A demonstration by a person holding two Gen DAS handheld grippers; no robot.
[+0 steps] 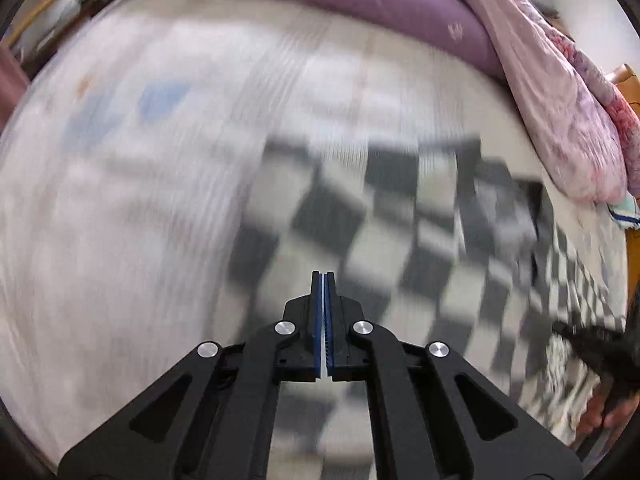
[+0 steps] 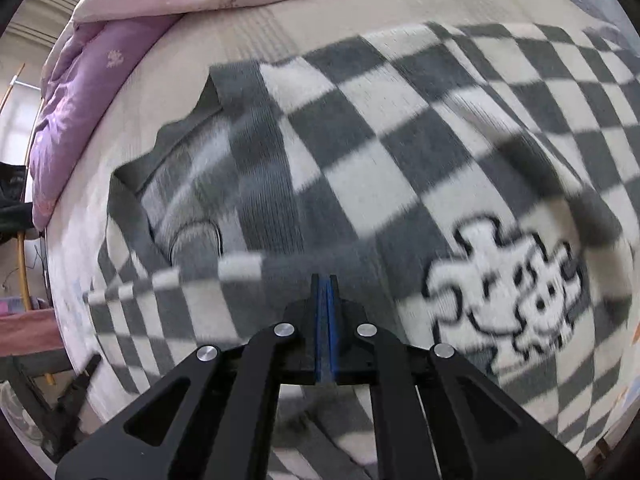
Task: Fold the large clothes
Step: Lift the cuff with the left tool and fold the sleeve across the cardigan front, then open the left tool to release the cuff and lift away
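The checkered sweater (image 2: 400, 140) lies spread out on the bed (image 2: 180, 80). It has gray and white squares all over. A white cartoon patch (image 2: 508, 292) with black lines sits on it, at about four o'clock in the right wrist view. The gray collar (image 2: 168, 148) of the sweater is at about ten o'clock there, and it looks open and a bit rumpled. A strip of the squared cloth runs across at about eight o'clock, in front of the collar.

In the left wrist view the sweater (image 1: 380, 220) fills the middle and the side toward three o'clock. It is very blurry there. The pale bed sheet (image 1: 120, 200) covers the side toward nine o'clock, with a faint blue spot on it.

The right gripper (image 2: 325, 280) points down over the sweater. Its jaws are pressed together, blue pad to blue pad. I cannot tell if any cloth is pinched between them. The left gripper (image 1: 323, 276) points down at the edge of the sweater. Its jaws are together too, with only a thin white line between the blue pads.

A purple quilt (image 1: 340, 12) is bunched up at twelve o'clock in the left view. A pink flowery blanket (image 1: 560, 100) lies beside it toward two o'clock. A person's hand (image 1: 600, 416) shows at about four o'clock.
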